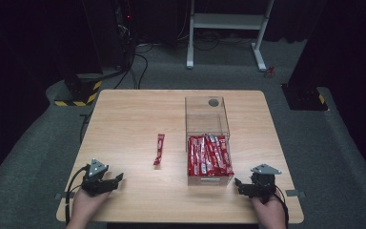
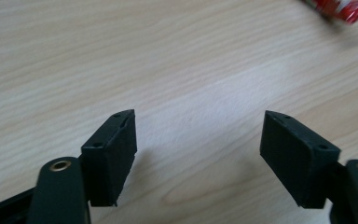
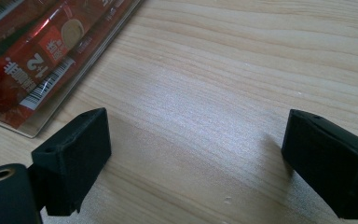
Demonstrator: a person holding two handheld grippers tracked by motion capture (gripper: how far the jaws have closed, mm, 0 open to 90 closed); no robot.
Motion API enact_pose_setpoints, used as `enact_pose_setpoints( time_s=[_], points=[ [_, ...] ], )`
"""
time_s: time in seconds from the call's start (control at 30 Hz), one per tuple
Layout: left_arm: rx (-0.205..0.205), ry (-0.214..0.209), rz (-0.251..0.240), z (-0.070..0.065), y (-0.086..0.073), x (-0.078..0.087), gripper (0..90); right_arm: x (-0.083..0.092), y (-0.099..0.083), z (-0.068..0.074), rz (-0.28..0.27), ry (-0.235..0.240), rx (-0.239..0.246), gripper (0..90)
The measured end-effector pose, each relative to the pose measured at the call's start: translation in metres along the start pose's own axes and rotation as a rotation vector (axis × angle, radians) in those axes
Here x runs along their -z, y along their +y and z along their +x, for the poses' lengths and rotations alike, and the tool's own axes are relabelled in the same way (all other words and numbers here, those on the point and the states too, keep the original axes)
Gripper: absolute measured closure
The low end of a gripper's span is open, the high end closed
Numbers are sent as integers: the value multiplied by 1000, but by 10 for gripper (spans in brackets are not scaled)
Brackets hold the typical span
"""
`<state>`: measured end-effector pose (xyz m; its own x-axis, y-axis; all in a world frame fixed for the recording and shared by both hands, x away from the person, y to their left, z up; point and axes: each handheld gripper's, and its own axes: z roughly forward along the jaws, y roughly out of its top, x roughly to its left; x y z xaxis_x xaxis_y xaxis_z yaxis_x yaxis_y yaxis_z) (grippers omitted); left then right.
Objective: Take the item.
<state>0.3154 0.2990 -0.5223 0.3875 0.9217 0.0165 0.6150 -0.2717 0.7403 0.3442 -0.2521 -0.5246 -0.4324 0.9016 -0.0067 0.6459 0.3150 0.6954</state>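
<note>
1. The left claw (image 1: 116, 180) rests near the worktop's (image 1: 124, 109) front edge, left of the clear box (image 1: 207, 114), jaws spread wide with nothing between them.
2. The right claw (image 1: 239, 185) sits just right of the box's front, also gaping and empty.
3. A single red snack stick (image 1: 159, 149) lies left of the box, apart from it.
4. The box holds many red snack sticks (image 1: 209, 155).

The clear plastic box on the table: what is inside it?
The clear plastic box holds a pile of red snack packets in its near half; the far half looks empty. Whatever lies beneath the top layer is covered. One more red packet lies outside on the table.
</note>
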Motion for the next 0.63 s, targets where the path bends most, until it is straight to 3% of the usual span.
enact_pose_setpoints(
  time_s=[0.1,0.23,0.37,0.63],
  points=[
    [-14,26,23,1,-8,4,245,0,0,0,0,0,0,79],
    [-2,46,22,3,-14,10,205,0,0,0,0,0,0,79],
    [46,35,30,8,-19,13,152,0,0,0,-1,0,3,79],
    [48,34,25,8,-20,12,148,0,0,0,-1,1,1,80]
  ],
)
